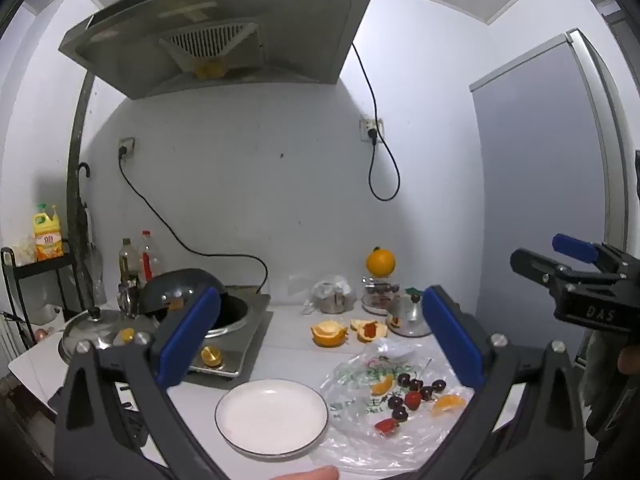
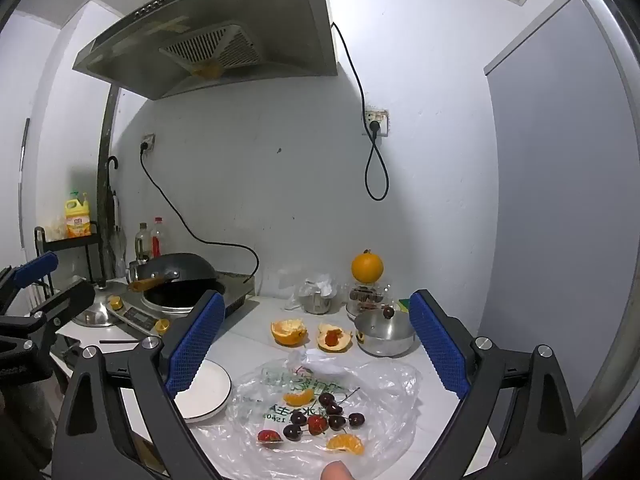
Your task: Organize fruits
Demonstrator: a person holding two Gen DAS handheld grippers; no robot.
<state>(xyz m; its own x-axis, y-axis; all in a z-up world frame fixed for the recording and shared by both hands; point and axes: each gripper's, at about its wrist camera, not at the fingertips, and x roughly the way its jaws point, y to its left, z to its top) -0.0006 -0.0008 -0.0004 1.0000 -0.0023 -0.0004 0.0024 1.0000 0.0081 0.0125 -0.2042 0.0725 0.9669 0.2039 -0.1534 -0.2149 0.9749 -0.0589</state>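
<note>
— Two orange segments (image 1: 449, 404), a cluster of dark cherries (image 1: 414, 390) and two strawberries (image 1: 413, 399) lie on a clear plastic bag (image 1: 384, 432) in the left wrist view. Just left of the bag sits a white plate (image 1: 272, 418) with nothing on it.

— And the left gripper (image 1: 320, 342)?

— Jaws spread wide, blue pads well apart, nothing between them; it hangs over the counter (image 1: 288, 356) above the plate and bag. The right gripper (image 1: 560, 256) shows at the right edge, also gaping, holding nothing. Behind the bag are two hollow orange peels (image 1: 329, 333), a steel pot lid (image 1: 408, 316) and a whole orange (image 1: 381, 262) perched on a jar.

— Now the right wrist view?

— Same fruit: cherries (image 2: 328, 412), strawberries (image 2: 317, 423) and orange segments (image 2: 346, 443) on the plastic bag (image 2: 392, 392), directly below the right gripper (image 2: 316, 344), whose jaws stand wide apart and grip nothing. The plate (image 2: 212, 392) lies left of the bag, partly hidden by the left pad. A fingertip (image 2: 338, 471) pokes in at the bottom edge. The left gripper (image 2: 40, 280) appears at the far left, open too. A wok (image 2: 180, 272) rests tilted on the cooker behind.
</note>
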